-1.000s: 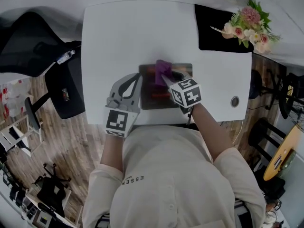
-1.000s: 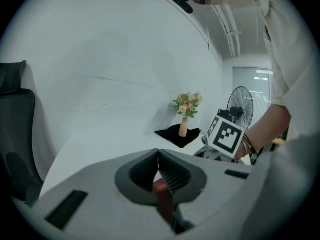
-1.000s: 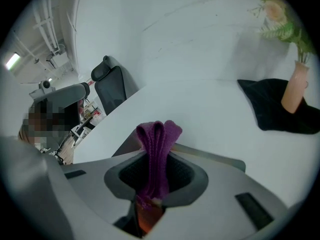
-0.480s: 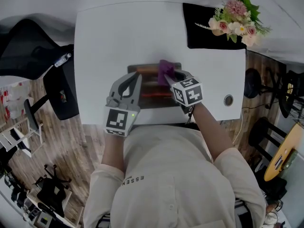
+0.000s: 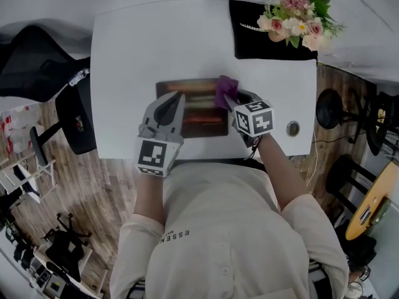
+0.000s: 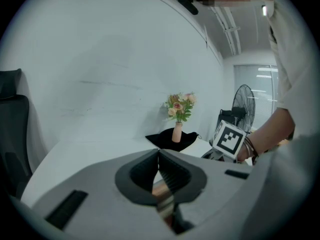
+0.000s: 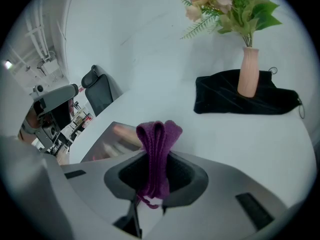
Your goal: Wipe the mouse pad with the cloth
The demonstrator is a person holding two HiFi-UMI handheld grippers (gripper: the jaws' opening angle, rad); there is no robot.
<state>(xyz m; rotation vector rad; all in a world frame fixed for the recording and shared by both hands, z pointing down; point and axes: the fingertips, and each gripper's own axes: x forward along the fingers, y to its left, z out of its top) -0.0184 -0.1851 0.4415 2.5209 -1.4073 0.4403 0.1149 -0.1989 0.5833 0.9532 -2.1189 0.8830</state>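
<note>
Counter [image 5: 156, 42], white and seen from above, carries a dark mouse pad [image 5: 199, 122] near its front edge. Over the pad's left edge sits the left gripper [image 5: 170, 100], its jaws closed together with nothing between them. At the pad's far right corner, the right gripper [image 5: 229, 102] clamps a folded purple cloth [image 5: 224, 90]. Farther right, at the back, a vase of flowers [image 5: 293, 22] stands on black fabric [image 5: 249, 41].
</note>
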